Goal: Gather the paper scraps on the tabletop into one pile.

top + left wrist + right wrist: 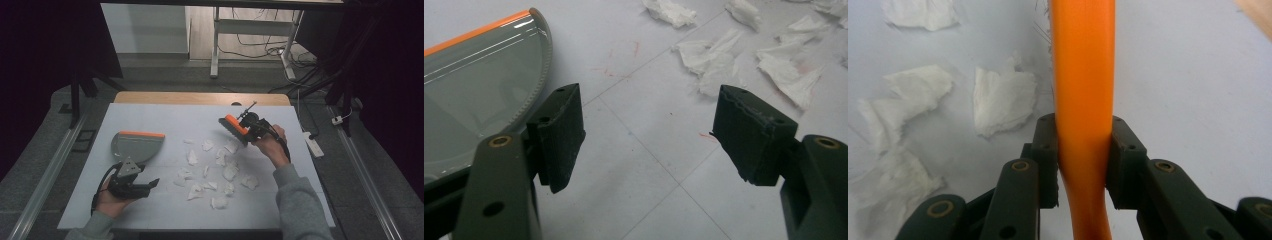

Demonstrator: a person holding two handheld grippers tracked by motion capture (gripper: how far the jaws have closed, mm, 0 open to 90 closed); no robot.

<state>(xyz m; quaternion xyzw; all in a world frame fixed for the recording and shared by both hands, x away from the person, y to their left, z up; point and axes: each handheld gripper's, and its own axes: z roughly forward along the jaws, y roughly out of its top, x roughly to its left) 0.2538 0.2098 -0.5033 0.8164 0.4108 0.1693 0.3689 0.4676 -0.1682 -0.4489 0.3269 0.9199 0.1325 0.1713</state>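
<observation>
The orange-handled brush point(234, 128) hangs tilted above the upper right of the white desk point(165, 117), its handle point(1083, 100) clenched between the fingers point(1047, 150) of the right gripper point(248, 131), with dark bristles showing along its lower edge in the high view. Just below it, scraps of torn white paper point(215, 172) lie scattered across the middle of the desk, and to the left rests a grey dustpan point(136, 145) with an orange edge. At the lower left, the left gripper point(150, 185) sits near the dustpan with its fingers point(559, 132) released and spread wide over bare desk, grasping nothing.
</observation>
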